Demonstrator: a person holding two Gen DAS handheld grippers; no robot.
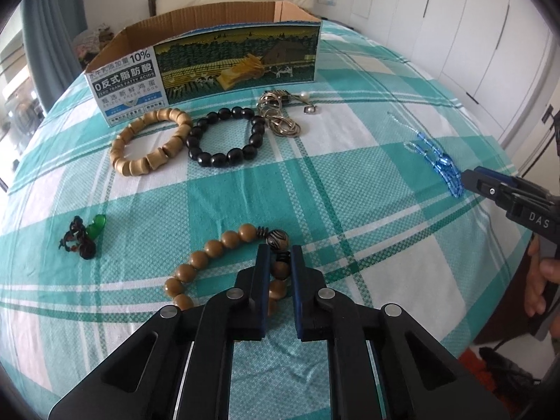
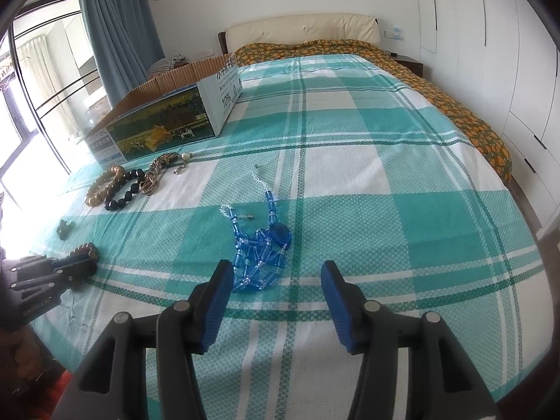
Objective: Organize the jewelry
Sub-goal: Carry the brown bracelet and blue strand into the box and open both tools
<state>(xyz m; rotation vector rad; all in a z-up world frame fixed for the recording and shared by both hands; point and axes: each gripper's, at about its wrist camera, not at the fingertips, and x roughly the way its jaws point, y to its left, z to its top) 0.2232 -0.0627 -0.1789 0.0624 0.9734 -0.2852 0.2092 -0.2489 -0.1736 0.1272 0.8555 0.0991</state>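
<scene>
My left gripper (image 1: 280,255) is shut on a brown round-bead bracelet (image 1: 210,262) that lies on the checked bedsheet (image 1: 350,175); it also shows in the right wrist view (image 2: 82,250). My right gripper (image 2: 276,273) is open, just short of a blue glass-bead necklace (image 2: 260,248), which shows in the left wrist view (image 1: 441,164) too. A tan barrel-bead bracelet (image 1: 150,141), a black bead bracelet (image 1: 225,136), a metal chain with rings (image 1: 280,115) and a small green-and-dark trinket (image 1: 82,236) lie on the sheet.
An open cardboard box (image 1: 210,59) stands on the bed behind the jewelry, and shows in the right wrist view (image 2: 168,115). An orange flowered quilt (image 2: 455,105) runs along the bed's far and right side. White wardrobes (image 2: 507,35) stand right.
</scene>
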